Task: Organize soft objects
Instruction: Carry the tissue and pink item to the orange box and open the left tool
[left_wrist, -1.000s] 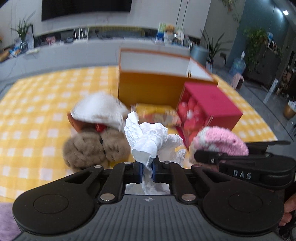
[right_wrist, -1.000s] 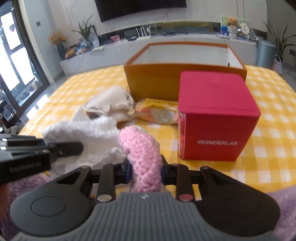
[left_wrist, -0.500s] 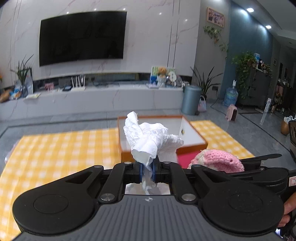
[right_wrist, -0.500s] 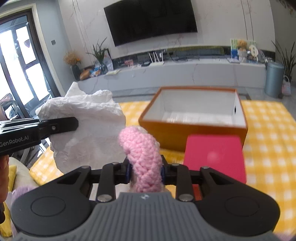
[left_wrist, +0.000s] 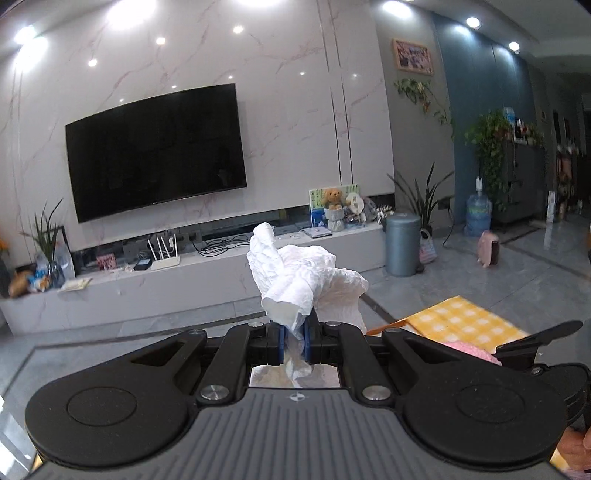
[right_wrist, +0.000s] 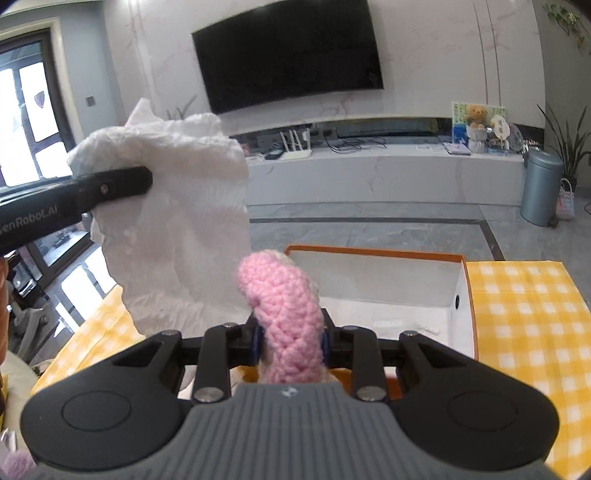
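Left tongs (left_wrist: 293, 345) pinched crumpled tissue (left_wrist: 306, 280): light, tearable. Right tongs (right_wrist: 290, 341) clamped pink crochet piece (right_wrist: 284, 314) mid-body: soft, squashy.

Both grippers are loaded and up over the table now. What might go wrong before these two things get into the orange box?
1. The left gripper pinches only a thin fold of the white tissue; it may tear or slip free.
2. The tissue hangs wide beside the pink crochet piece held by the right gripper, so they may snag.
3. The orange box is half hidden, so a drop may miss.
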